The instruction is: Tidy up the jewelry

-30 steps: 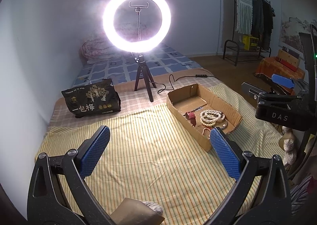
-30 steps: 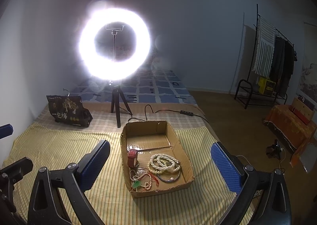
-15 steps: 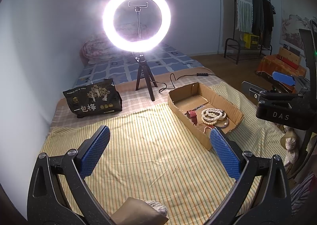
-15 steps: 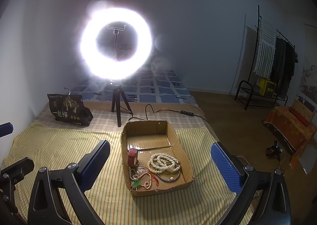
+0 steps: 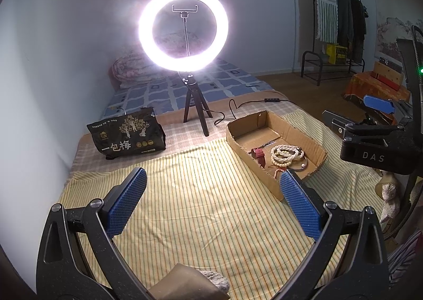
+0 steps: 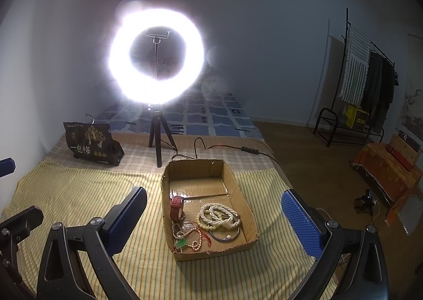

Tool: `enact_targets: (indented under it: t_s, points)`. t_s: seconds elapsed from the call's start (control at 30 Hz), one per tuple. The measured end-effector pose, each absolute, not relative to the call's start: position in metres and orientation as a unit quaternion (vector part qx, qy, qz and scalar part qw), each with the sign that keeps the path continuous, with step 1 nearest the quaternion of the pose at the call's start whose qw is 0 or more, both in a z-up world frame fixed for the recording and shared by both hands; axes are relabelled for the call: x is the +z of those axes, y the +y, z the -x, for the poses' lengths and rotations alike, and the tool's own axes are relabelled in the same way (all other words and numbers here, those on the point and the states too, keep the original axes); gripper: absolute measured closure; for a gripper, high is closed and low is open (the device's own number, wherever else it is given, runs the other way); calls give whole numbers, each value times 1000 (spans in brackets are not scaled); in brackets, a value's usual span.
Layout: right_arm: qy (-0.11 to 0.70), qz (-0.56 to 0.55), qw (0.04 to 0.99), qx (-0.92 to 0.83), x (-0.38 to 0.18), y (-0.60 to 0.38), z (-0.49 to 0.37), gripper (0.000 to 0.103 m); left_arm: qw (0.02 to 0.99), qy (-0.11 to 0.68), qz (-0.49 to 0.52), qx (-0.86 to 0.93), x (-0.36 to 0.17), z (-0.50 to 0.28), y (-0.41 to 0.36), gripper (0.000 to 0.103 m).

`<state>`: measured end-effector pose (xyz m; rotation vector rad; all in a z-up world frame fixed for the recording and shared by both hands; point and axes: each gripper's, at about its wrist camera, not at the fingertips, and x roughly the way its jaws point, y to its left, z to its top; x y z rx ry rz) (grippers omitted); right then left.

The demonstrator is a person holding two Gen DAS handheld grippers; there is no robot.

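Left to right: our left gripper [image 5: 210, 195] gapes wide and empty at lower left, cardboard box [image 6: 239, 189] of jewelry sits mid-frame with white bead strand [image 6: 219, 216] inside, our right gripper [image 6: 214, 214] likewise spread wide, gripping nothing.

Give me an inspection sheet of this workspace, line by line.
Surface: yellow striped cloth over the bed.
Job's things: cardboard box holds white bead strand, red watch, green pendant necklace, metal bangle.
Clutter: black snack bag.
Grippers: left gripper and right gripper open, empty.
Cables: black cable behind the box.
Surroundings: lit ring light on tripod, clothes rack.
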<state>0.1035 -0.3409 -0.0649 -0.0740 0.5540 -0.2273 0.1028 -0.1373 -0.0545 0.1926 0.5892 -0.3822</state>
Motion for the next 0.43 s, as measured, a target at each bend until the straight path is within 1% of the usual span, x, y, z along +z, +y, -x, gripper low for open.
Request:
enact_targets:
  t_s: [0.43]
  points:
    - [275, 40, 954, -109, -65, -340, -103, 0, 939, 272, -107, -183, -52, -100, -138, 1]
